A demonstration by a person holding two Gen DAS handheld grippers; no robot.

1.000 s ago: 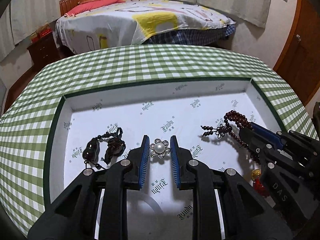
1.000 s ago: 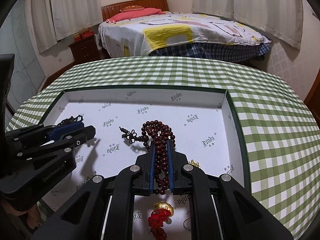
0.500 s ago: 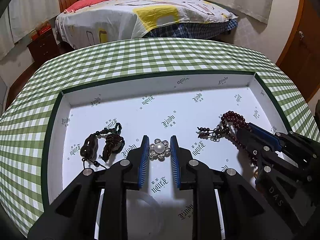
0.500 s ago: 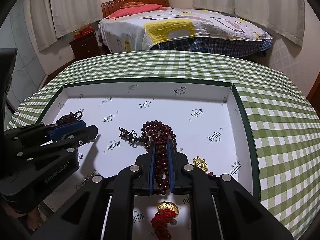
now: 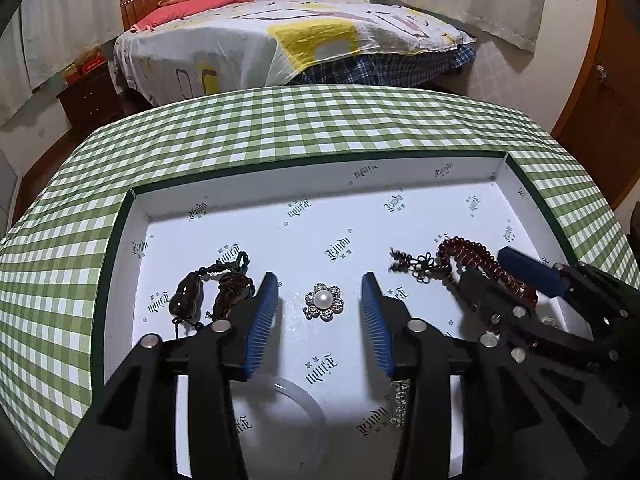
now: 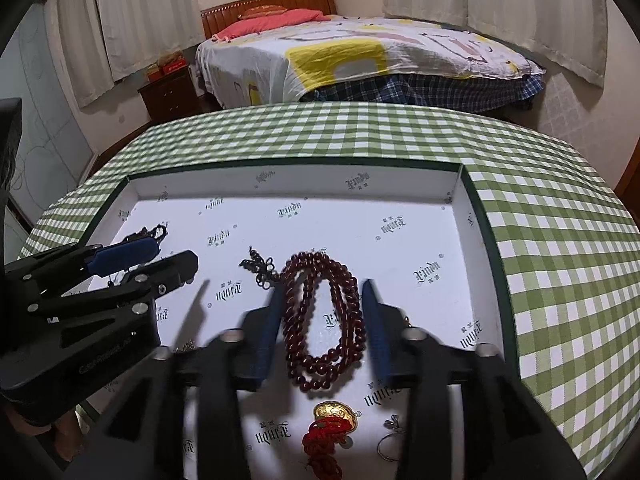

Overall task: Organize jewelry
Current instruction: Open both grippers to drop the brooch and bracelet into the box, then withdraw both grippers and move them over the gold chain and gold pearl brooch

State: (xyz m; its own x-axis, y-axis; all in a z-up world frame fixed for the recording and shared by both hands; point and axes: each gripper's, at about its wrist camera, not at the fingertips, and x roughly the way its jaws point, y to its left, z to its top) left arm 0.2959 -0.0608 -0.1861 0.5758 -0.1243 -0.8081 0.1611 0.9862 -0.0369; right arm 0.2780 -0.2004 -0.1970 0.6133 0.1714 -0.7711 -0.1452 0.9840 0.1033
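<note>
Lying inside a shallow white-lined box (image 5: pixel 280 196) with dark green rim, on a green-and-white checked tablecloth (image 5: pixel 304 120): several pieces of jewelry, left to right. At 9 o'clock of the left wrist view, a glossy dark gourd-shaped pendant (image 5: pixel 187 301) on braided black cord, just beside the left finger's blue ribbed pad (image 5: pixel 262 316). Dead centre, a flower brooch (image 5: pixel 323 301) with a round pearl ringed by sparkly petals, flat on the lining, untouched, with clear gaps on both sides. Left gripper (image 5: pixel 320 304) spread wide around that brooch, holding nothing. Toward 6 o'clock, a translucent bangle (image 5: pixel 304 404), partly hidden by the gripper frame. At 3 o'clock, a knotted dark tassel leading into a red-brown bead strand (image 5: pixel 472 256), partly blocked by the right gripper's black body.

Seen from the right wrist view: left gripper (image 6: pixel 160 254) at 9 o'clock, black frame crowding the box's left side. Bead strand (image 6: pixel 324 316) coiled in doubled loops at centre, round polished beads resting on the lining. Right gripper (image 6: pixel 322 300) parted wide on either side of the loops, gripping nothing, fingers slightly blurred. At 6 o'clock, a gold plaque charm (image 6: pixel 334 412) with a red knotted cord, and a thin wire ring (image 6: pixel 390 440) beside it. Beyond the table, a bed (image 6: pixel 360 56) with a patterned sheet.
</note>
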